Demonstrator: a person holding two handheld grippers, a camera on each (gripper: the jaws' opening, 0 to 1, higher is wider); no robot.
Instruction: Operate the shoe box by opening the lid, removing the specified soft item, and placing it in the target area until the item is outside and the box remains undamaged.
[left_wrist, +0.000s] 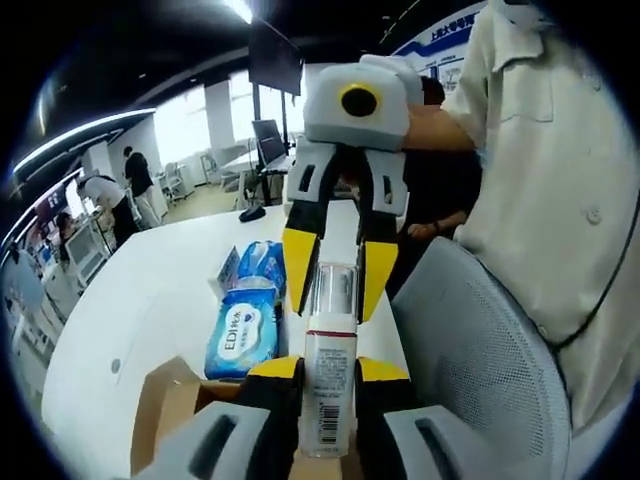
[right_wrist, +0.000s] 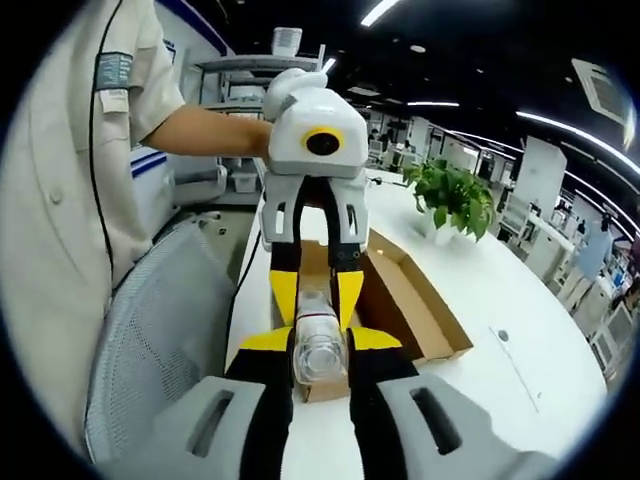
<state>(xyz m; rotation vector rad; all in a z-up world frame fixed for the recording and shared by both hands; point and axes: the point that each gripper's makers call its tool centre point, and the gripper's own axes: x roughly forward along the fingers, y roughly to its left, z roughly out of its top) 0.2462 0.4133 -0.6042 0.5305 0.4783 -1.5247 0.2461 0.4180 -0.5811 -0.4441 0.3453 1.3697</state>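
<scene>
At lower centre of both views, the left claw (left_wrist: 328, 385) and right claw (right_wrist: 320, 350) each clamp an end of a clear bottle (left_wrist: 328, 385), sharing it, likely for a hand-over above the open box (right_wrist: 415, 300); wipes (left_wrist: 240, 325) lie on the worktop (left_wrist: 150, 290)

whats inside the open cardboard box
In the right gripper view the far end of the box shows a bare brown floor. The near end is covered by both grippers, left and right, shut on a clear bottle, so anything there stays hidden.
</scene>
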